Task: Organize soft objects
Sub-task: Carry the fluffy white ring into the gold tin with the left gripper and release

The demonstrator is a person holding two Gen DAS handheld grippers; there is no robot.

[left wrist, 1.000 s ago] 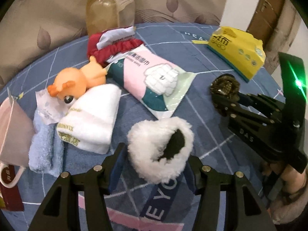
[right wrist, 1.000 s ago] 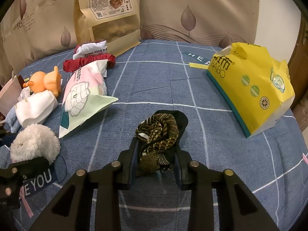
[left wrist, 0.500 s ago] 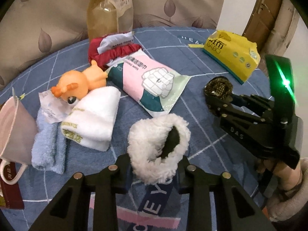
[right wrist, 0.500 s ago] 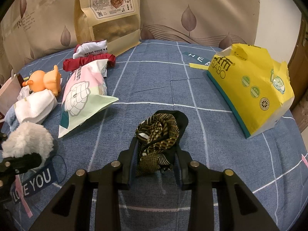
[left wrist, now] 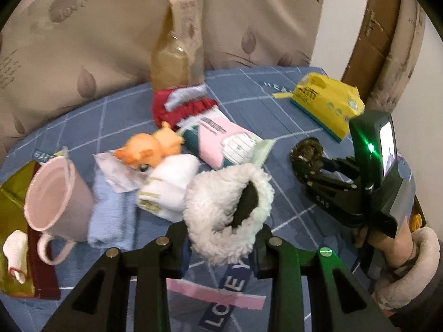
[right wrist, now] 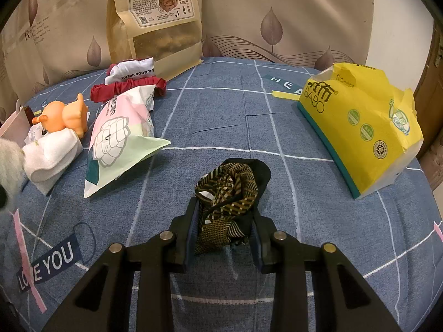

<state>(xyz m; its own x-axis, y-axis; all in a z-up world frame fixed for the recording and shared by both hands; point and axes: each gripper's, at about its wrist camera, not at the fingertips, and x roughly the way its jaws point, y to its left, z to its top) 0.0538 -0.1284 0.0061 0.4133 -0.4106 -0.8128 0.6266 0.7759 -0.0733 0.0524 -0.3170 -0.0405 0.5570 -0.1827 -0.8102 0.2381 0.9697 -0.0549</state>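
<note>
Left wrist | fleece muff (left wrist: pixel 221 207) in left claw (left wrist: pixel 221 251) | opening faces right

The yellow tissue pack (right wrist: pixel 360 127) reads "BABO"; the white pouch (right wrist: pixel 130 70) "A GOOD DREAM"; the blue bedsheet (right wrist: pixel 221 116) "LOVE YOU".

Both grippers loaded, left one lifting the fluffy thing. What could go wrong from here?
1. The left hand-held gripper pinches only the lower rim of the white fleecy pouch with the dark opening; most of it bulges above the fingers, so it may slip or flop out.
2. The pouch hangs close over the folded white towel and orange rubber toy; swinging left could knock them.
3. The right hand-held gripper grips the crumpled black-and-gold striped cloth at one end; loose folds could snag.
</note>
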